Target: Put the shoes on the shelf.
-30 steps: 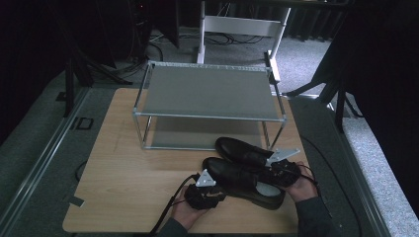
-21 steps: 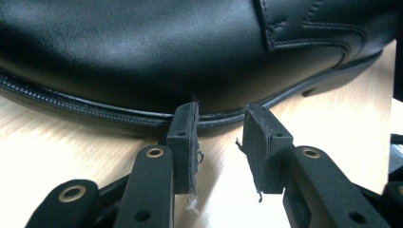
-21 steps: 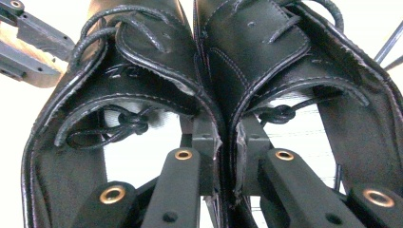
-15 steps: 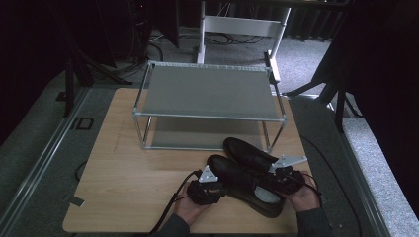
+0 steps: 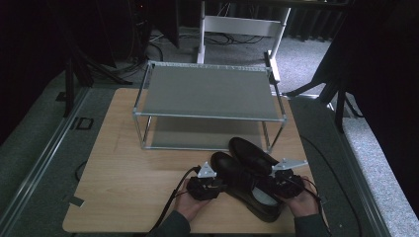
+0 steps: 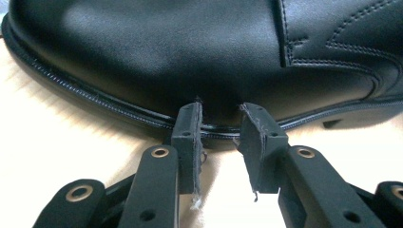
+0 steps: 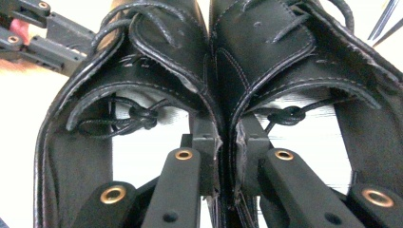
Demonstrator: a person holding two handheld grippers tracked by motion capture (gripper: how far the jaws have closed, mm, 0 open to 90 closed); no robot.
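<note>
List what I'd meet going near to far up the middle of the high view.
Bare table edge → left tongs and right tongs at the pair of black shoes → metal shoe rack → white frame on the floor behind.

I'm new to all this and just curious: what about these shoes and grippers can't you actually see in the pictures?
- Left gripper view: the near shoe is cut off by the top and side edges; laces and heel out of frame.
- Right gripper view: the right gripper pinches both shoes' inner walls; the toes lie beyond the frame.
- High view: the rack has its lower shelf partly covered by the top shelf.
</note>
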